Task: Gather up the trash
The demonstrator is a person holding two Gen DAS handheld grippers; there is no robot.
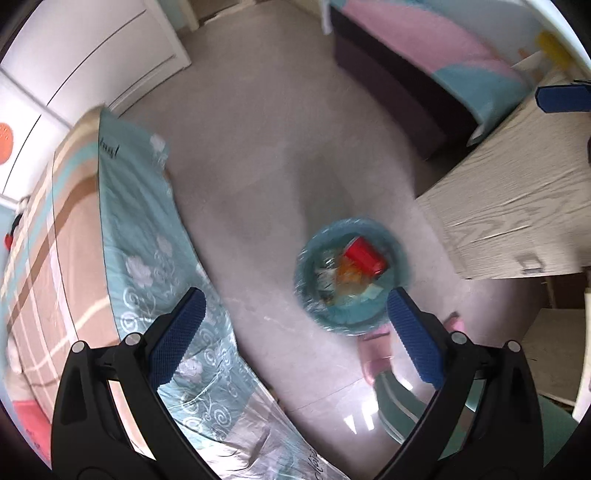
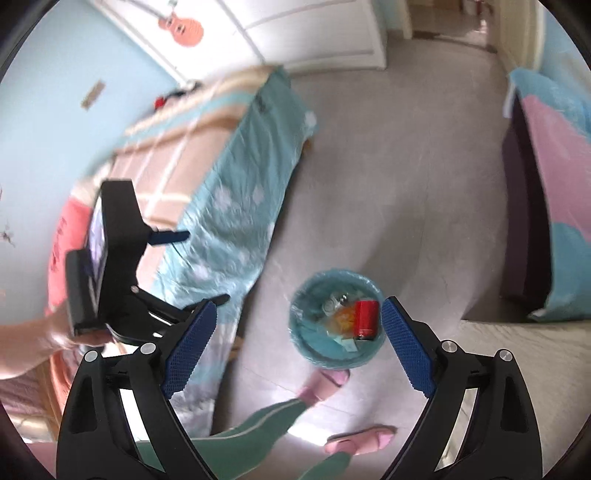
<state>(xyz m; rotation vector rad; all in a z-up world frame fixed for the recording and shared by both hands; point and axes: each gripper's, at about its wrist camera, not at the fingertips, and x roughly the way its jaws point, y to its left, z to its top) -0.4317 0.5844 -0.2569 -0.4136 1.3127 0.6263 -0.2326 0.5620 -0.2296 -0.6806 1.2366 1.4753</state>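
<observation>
A round bin (image 1: 306, 258) lined with a blue bag stands on the grey floor far below both grippers. In it lie a red can (image 1: 364, 255), orange wrappers and clear plastic scraps. My left gripper (image 1: 295, 301) hangs open high above the floor, with nothing between its blue pads. The right wrist view shows the same bin (image 2: 299, 321) and red can (image 2: 366, 318). My right gripper (image 2: 297, 314) stands wide open over it, holding nothing. The left gripper's body (image 2: 110, 258) appears at the left, held in a hand.
A bed with a teal floral sheet (image 1: 147, 258) runs along the left. A wooden desk (image 1: 517, 206) stands at the right, a second bed (image 1: 424, 55) behind it. The person's green trouser legs and pink slippers (image 2: 325, 384) are just below the bin. White wardrobe doors (image 2: 314, 33) lie beyond.
</observation>
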